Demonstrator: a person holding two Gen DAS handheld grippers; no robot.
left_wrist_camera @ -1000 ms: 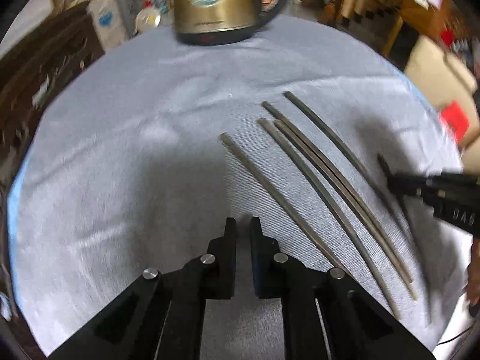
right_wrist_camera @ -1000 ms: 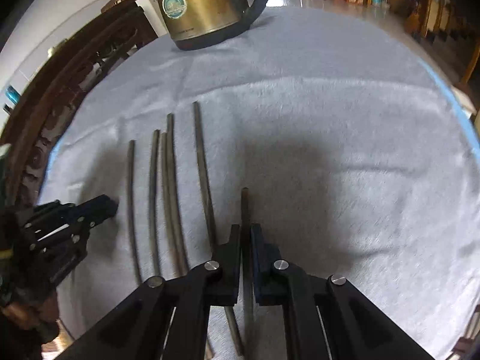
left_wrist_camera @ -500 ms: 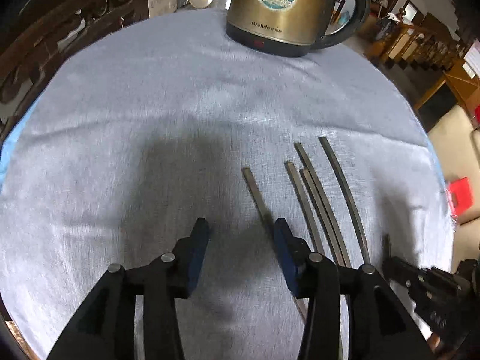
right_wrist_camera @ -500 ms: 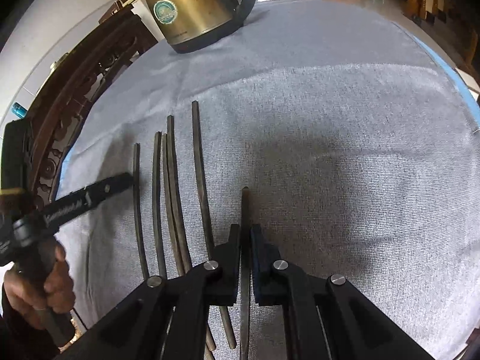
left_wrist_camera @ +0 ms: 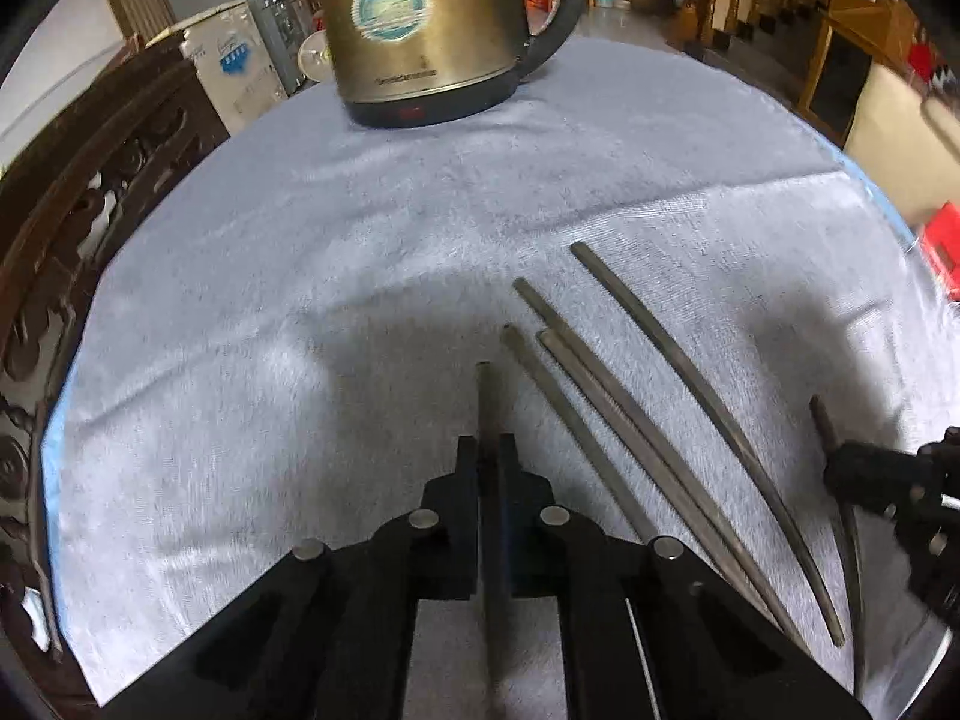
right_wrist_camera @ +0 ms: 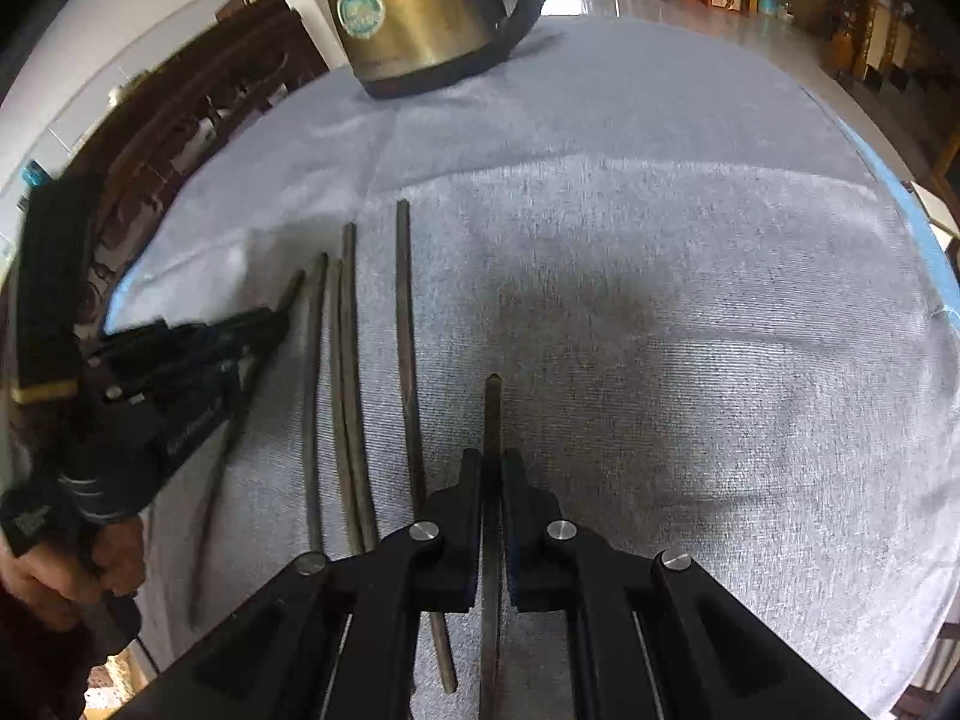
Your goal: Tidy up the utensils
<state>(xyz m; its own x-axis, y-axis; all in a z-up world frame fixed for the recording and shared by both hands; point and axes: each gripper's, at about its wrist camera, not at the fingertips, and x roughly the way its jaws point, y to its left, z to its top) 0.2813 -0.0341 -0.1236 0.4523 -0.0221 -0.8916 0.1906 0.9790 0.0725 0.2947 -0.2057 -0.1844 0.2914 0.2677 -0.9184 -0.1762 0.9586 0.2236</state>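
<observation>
Several dark chopsticks lie roughly side by side on a grey cloth. My left gripper is closing tight on the leftmost chopstick, whose end sticks out past the pads. Three loose chopsticks lie between the two held ones. In the right wrist view my right gripper is shut on the rightmost chopstick. That view also shows the left gripper at the left, held by a hand. The right gripper shows at the right edge of the left wrist view.
A gold electric kettle with a black handle stands at the far edge of the cloth. Dark carved wooden furniture runs along the left side. The cloth to the right of the chopsticks is bare.
The left gripper opened, shifted right over the leftmost chopstick and closed on it. The right gripper stayed shut on its chopstick in the same place.
</observation>
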